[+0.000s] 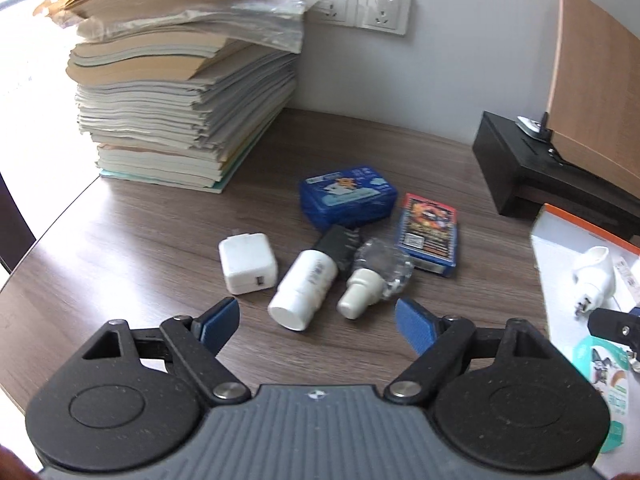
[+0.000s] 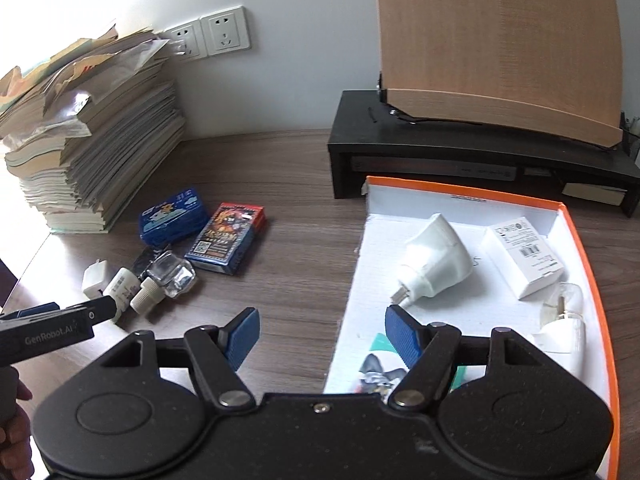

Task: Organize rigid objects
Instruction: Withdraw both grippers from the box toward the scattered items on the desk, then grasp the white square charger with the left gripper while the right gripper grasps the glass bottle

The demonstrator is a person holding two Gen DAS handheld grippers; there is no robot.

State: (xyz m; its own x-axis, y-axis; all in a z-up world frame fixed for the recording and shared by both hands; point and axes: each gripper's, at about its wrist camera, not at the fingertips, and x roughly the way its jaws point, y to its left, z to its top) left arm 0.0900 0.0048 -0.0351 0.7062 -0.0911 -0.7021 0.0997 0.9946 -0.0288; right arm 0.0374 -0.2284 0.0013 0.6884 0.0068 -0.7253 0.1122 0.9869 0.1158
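Observation:
On the wooden desk lie a white charger cube (image 1: 247, 263), a white tube with a black cap (image 1: 308, 282), a clear glass bottle with a cream cap (image 1: 374, 276), a blue tin (image 1: 348, 196) and a red-blue card box (image 1: 431, 235). My left gripper (image 1: 318, 318) is open and empty just in front of the tube and bottle; it also shows in the right wrist view (image 2: 86, 312). My right gripper (image 2: 322, 334) is open and empty over the left edge of the orange-rimmed white box (image 2: 580, 248), which holds a white plug adapter (image 2: 434, 260), a small white carton (image 2: 524, 256) and other items.
A tall stack of papers and books (image 1: 180, 80) stands at the back left. A black monitor stand (image 2: 460, 152) with a wooden panel (image 2: 500, 40) sits at the back right. Wall sockets (image 1: 360, 8) are behind. The desk edge runs along the left.

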